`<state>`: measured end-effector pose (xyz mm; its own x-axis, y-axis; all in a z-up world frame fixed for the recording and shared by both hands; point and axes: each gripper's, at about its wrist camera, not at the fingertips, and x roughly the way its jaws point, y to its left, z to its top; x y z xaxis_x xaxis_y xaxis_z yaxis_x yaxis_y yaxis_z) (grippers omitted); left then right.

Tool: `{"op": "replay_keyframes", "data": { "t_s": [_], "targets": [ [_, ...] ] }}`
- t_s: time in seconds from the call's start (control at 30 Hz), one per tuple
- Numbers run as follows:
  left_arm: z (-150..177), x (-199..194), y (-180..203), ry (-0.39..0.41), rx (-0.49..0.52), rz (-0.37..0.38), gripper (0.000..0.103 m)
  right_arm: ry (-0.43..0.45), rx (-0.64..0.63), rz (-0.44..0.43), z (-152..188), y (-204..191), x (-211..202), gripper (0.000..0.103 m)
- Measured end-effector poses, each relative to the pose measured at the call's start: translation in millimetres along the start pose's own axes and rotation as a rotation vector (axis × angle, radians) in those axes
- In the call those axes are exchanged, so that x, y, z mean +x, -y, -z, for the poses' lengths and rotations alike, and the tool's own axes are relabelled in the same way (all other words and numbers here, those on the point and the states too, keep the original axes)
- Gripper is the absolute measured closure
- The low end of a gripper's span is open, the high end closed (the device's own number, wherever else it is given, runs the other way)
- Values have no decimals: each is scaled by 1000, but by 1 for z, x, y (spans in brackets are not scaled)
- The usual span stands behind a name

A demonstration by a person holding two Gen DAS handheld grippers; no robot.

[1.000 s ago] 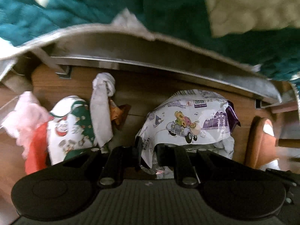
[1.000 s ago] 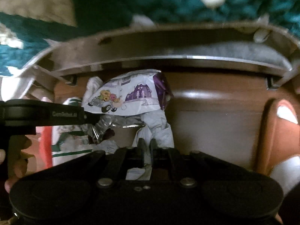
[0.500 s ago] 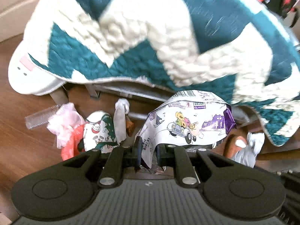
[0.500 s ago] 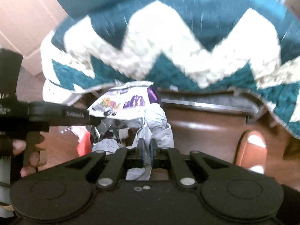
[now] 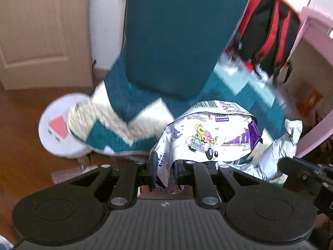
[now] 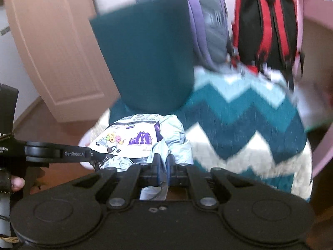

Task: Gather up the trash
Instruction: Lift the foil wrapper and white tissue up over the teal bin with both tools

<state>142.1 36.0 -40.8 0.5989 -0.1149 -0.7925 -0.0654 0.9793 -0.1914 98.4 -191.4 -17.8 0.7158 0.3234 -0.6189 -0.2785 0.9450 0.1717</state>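
Observation:
My left gripper is shut on a white snack wrapper printed with a cartoon car and purple patches, held up in the air. My right gripper is shut on a crumpled pale grey plastic bag, just right of the wrapper. The grey bag also shows at the right of the left wrist view. The left gripper's body reaches in from the left of the right wrist view, with the person's fingers below it.
A teal chair back with a teal-and-white zigzag blanket fills the middle. A red-and-black backpack and a purple one hang behind. A beige door, wooden floor and pink furniture surround.
Both grippers have lifted up from under the chair with their trash. The floor litter has dropped out of view; the chair back and backpacks have come into view.

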Motion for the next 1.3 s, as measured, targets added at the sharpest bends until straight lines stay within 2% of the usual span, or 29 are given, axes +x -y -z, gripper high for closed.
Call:
{"op": "replay_keyframes", "data": {
  "t_s": [0.3, 0.43, 0.7, 0.97, 1.1, 1.3],
  "targets": [
    [-51, -68, 7, 156, 34, 11, 88, 155, -74, -6, -62, -16, -41, 97],
    [-79, -91, 6, 238, 46, -6, 88, 226, -109, -6, -95, -25, -56, 97],
    [-152, -125, 0, 358, 55, -68, 88, 327, -158, 13, -158, -47, -53, 97],
    [-224, -113, 11, 385, 78, -102, 88, 355, -151, 44, -218, -52, -21, 97],
    [-247, -95, 20, 383, 98, -109, 88, 353, -143, 54, -241, -48, -1, 97],
    [-272, -47, 29, 318, 115, -105, 88, 286, -166, 77, -258, -39, 46, 97]
  ]
}}
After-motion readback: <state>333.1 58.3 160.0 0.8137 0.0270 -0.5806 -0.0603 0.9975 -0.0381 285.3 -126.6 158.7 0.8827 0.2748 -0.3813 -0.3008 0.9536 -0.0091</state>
